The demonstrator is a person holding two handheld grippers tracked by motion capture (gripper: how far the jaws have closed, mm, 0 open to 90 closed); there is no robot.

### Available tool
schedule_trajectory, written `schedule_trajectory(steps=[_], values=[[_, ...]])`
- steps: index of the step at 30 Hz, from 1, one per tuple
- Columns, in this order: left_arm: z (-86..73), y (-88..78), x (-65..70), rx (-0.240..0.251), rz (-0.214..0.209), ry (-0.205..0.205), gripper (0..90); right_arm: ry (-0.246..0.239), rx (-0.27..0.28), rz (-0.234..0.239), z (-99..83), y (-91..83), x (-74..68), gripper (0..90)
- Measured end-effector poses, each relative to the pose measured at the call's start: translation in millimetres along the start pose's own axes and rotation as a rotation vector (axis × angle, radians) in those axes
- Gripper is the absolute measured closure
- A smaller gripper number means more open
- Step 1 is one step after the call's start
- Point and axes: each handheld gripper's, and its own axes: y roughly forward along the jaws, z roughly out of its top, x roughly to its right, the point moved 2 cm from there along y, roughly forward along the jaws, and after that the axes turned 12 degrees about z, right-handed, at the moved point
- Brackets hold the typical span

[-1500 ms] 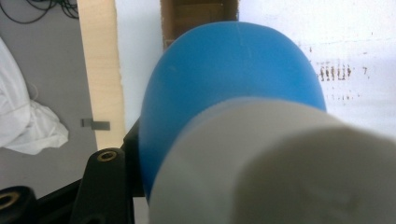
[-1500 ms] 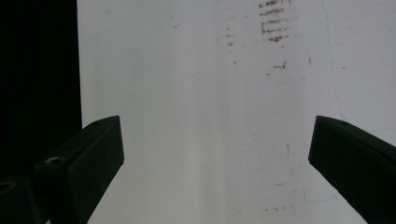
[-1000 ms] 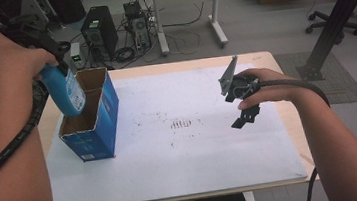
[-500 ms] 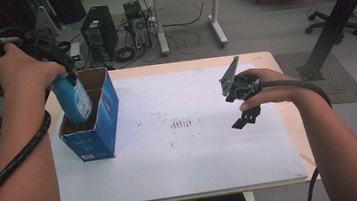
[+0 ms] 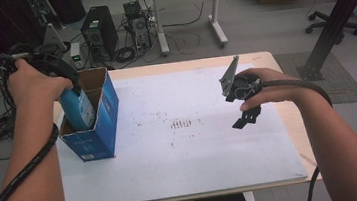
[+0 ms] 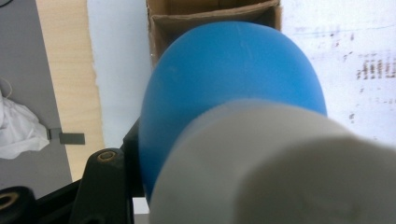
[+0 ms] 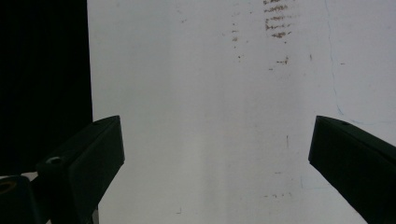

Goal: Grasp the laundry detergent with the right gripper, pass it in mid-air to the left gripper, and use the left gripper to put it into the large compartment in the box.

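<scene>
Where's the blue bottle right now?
In the high view, the blue bottle is at the table's left side, held by the left gripper and lowered partway into the open blue cardboard box; its white cap faces the left gripper view's camera.

The blue box blocks the tabletop's left side; the middle and right lie open.

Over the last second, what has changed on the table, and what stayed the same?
The left gripper, shut on the blue bottle, has carried it down from above the blue cardboard box into the box's open top; its lower part now sits inside. Nothing was let go. The box itself has not moved. The right gripper stays open and empty, held above the white table in the same place.
</scene>
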Motion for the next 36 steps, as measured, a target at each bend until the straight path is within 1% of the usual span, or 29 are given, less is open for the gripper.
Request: schedule_trajectory(steps=[4,13,16,20,22,26,27,29,32,36], values=[[-1.8,10.5,2.4,0.002,0.001,0.002,40.8,-0.006,0.001,-0.009,0.0,0.5,-0.3,3.2],[-6.4,36.4,12.5,0.001,0.014,0.018,40.8,-0.006,0.003,-0.004,-2.6,2.3,-0.8,3.4],[-7.4,46.4,15.0,-0.005,0.014,0.014,40.7,-0.006,0.007,-0.003,-3.6,3.2,-1.1,3.4],[-8.0,57.6,18.3,-0.019,0.026,0.025,40.8,-0.01,0.003,0.004,-4.6,6.6,-1.2,3.4],[-8.1,61.0,20.1,-0.018,0.032,0.028,40.8,-0.01,0.002,0.007,-4.8,8.3,-1.1,3.5],[-8.3,66.2,22.3,-0.012,0.031,0.022,40.7,-0.01,0.005,0.009,-5.3,9.3,-1.3,3.5],[-8.2,67.6,22.7,-0.018,0.032,0.026,40.7,-0.009,0.004,0.01,-5.5,9.3,-1.5,3.6],[-8.2,70.4,24.0,-0.014,0.039,0.027,40.7,-0.011,0.003,0.008,-5.9,9.3,-1.5,3.4],[-8.2,75.4,25.7,-0.02,0.047,0.034,40.6,-0.017,0.002,0.01,-5.5,10.2,-2.4,3.5],[-8.6,82.6,26.4,-0.023,0.036,0.028,40.7,-0.017,-0.002,0.015,-4.9,12.2,-2.8,3.4]])
